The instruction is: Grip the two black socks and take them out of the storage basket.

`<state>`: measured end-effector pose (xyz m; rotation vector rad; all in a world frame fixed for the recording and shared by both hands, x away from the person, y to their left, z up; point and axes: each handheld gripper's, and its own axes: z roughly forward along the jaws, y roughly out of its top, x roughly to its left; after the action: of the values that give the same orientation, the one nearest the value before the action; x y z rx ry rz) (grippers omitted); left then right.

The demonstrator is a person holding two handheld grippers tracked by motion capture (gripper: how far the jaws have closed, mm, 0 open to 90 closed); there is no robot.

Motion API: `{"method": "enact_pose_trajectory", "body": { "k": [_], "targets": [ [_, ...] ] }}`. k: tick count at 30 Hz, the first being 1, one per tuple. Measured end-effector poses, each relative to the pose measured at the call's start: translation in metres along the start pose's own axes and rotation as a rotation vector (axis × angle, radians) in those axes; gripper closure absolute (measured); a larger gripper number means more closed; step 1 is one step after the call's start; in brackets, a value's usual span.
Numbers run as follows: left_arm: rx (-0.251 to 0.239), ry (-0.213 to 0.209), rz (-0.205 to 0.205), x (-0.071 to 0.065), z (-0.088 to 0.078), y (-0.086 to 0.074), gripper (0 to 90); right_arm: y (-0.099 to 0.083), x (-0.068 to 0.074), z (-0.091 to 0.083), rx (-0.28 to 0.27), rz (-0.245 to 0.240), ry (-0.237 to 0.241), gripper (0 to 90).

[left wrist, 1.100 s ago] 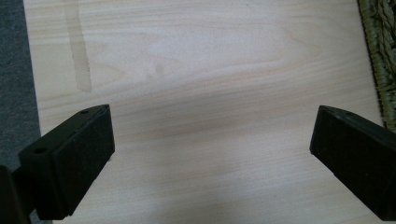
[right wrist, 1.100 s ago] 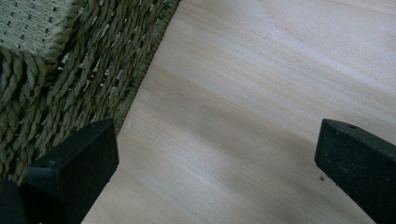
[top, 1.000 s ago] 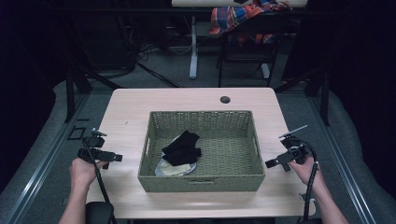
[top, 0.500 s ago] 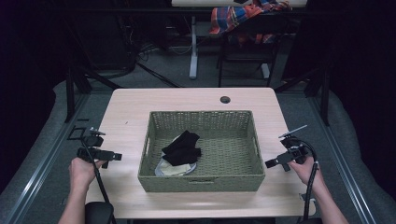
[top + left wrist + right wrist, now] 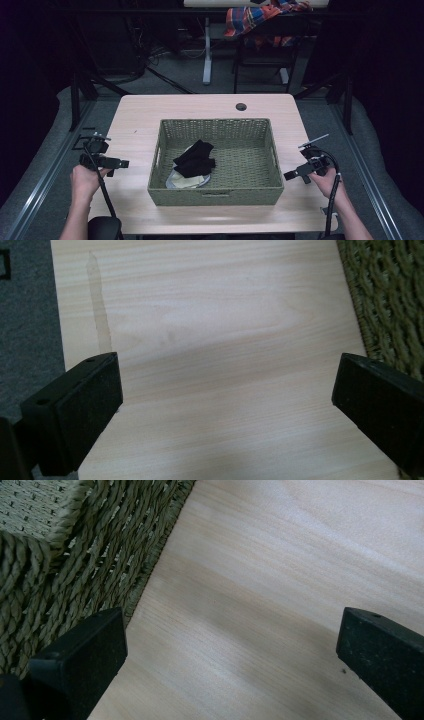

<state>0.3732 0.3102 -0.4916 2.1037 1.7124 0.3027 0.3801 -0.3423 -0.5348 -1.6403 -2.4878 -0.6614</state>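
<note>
A green woven basket (image 5: 260, 191) stands in the middle of the light wood table (image 5: 200, 107). Inside it lies a black cloth (image 5: 194, 159) on top of a pale round item (image 5: 186, 182). My left gripper (image 5: 123, 163) hovers over the table left of the basket, held in a hand, its jaws wide apart over bare wood (image 5: 220, 370) with the basket wall (image 5: 395, 295) at the right edge. On the basket's right side my right gripper (image 5: 289, 175) is open too, nothing between its jaws, the basket wall (image 5: 75, 560) at its left.
A small dark hole (image 5: 241, 106) marks the table's far edge. Beyond the table stand a chair with a plaid cloth (image 5: 260, 17) and a table leg (image 5: 207, 55). Grey floor (image 5: 45, 165) borders the table on both sides.
</note>
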Motion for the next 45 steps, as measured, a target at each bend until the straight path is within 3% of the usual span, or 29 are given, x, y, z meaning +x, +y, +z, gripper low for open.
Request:
{"method": "enact_pose_trajectory", "body": {
  "k": [5,9,12,13,15,18,22,23,24,27,31,33,36,45],
  "targets": [
    [-0.021,-0.008,0.016,-0.005,-0.008,0.003,0.3,-0.001,0.002,0.002,-0.025,0.023,-0.003,0.0],
    [-0.022,-0.017,0.032,-0.007,-0.013,0.004,0.4,0.001,0.002,0.003,-0.017,0.016,-0.003,0.0],
    [-0.031,-0.021,0.043,-0.009,-0.020,0.007,0.3,0.002,0.000,0.001,0.023,-0.015,-0.002,0.0],
    [-0.031,-0.024,0.045,-0.009,-0.022,0.008,0.3,0.001,0.001,0.004,-0.017,0.019,0.005,0.0],
    [-0.042,-0.029,0.047,-0.010,-0.027,0.010,0.2,0.002,0.000,0.002,0.006,-0.001,-0.006,0.0],
    [-0.051,-0.039,0.059,-0.014,-0.035,0.013,0.2,0.001,0.003,0.003,-0.019,0.022,-0.014,0.0],
    [-0.068,-0.043,0.081,-0.022,-0.045,0.019,0.2,0.000,0.002,0.002,-0.016,0.016,-0.013,0.0],
    [-0.073,-0.041,0.088,-0.024,-0.047,0.021,0.2,0.001,0.001,0.000,0.008,-0.002,-0.017,0.0],
    [-0.077,-0.042,0.092,-0.026,-0.049,0.022,0.2,0.000,0.002,0.001,-0.020,0.020,-0.014,0.0],
    [-0.082,-0.044,0.105,-0.030,-0.052,0.026,0.3,0.000,0.001,0.002,-0.012,0.017,-0.013,0.0],
    [-0.085,-0.058,0.154,-0.045,-0.059,0.036,0.3,0.001,-0.001,0.001,0.014,-0.003,-0.014,0.0],
    [-0.088,-0.060,0.179,-0.054,-0.061,0.041,0.3,0.000,0.000,0.002,-0.016,0.021,-0.012,0.0],
    [-0.079,-0.065,0.216,-0.066,-0.066,0.049,0.3,0.001,0.000,0.001,0.011,-0.002,-0.015,0.0],
    [-0.087,-0.096,0.299,-0.098,-0.069,0.070,0.3,0.001,0.000,0.001,0.010,0.001,-0.013,0.0]
  ]
}}
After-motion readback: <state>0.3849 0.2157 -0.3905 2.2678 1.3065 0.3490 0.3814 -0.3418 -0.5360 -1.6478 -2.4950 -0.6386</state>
